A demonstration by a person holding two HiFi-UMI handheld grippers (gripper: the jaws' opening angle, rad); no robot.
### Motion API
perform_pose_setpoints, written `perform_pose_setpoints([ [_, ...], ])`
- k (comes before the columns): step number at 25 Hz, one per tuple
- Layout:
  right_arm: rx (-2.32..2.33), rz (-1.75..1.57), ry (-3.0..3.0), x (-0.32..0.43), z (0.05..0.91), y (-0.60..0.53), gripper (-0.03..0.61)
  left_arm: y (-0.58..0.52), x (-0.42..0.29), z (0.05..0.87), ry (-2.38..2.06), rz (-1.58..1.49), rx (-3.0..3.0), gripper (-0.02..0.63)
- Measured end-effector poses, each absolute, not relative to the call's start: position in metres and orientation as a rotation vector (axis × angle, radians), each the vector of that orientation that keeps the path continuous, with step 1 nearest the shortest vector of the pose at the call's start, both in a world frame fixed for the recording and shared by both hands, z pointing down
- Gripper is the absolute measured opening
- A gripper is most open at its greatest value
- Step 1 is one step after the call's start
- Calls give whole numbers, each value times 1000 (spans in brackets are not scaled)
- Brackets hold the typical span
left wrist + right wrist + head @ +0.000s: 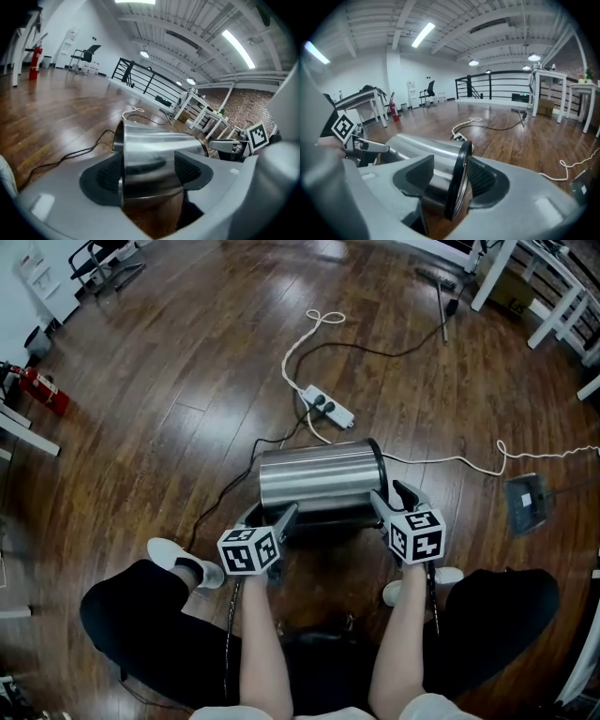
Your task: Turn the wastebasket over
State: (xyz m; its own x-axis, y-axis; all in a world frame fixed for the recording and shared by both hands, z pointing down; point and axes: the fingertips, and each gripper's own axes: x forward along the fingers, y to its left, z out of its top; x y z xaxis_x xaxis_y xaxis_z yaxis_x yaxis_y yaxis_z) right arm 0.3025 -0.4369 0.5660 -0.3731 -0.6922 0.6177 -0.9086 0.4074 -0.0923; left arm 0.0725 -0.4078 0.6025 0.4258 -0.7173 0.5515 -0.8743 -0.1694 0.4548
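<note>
The wastebasket (319, 479) is a shiny steel cylinder lying on its side on the wood floor, with its black-rimmed end to the right. My left gripper (270, 517) is at its left end. In the left gripper view the steel wall (150, 150) runs between the wide-spread pads of the left gripper (147, 171), which I read as open. My right gripper (394, 498) is at the right end. In the right gripper view the black rim (457, 178) stands between the pads of the right gripper (450, 178), with a gap on its left side, and this gripper is open.
A white power strip (328, 407) with white and black cables lies just beyond the basket. A grey device (527, 501) on a white cord sits at the right. White table legs (553, 296) stand at the far right and a fire extinguisher (42, 390) at the far left. The person's legs and shoes (173, 559) flank the basket.
</note>
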Motion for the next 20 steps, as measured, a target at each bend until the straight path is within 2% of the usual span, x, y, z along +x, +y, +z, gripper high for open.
perform_pose_setpoints([
  [4, 1256, 553, -2078, 300, 588, -428, 204, -406, 75, 610, -1366, 263, 1952, 331],
  [7, 1252, 442, -1999, 307, 592, -429, 92, -407, 74, 611, -1353, 264, 1942, 321],
  [8, 1262, 445, -1990, 308, 593, -429, 77, -406, 74, 612, -1346, 267, 1935, 319],
  [11, 1327, 496, -2005, 309, 593, -431, 64, -402, 72, 611, -1319, 249, 1909, 297],
  [16, 1413, 591, -1997, 327, 596, -433, 61, -409, 86, 555, -1276, 234, 2076, 194],
  [20, 1368, 928, -2057, 314, 639, -413, 61, -413, 115, 491, -1245, 564, 2407, 147],
])
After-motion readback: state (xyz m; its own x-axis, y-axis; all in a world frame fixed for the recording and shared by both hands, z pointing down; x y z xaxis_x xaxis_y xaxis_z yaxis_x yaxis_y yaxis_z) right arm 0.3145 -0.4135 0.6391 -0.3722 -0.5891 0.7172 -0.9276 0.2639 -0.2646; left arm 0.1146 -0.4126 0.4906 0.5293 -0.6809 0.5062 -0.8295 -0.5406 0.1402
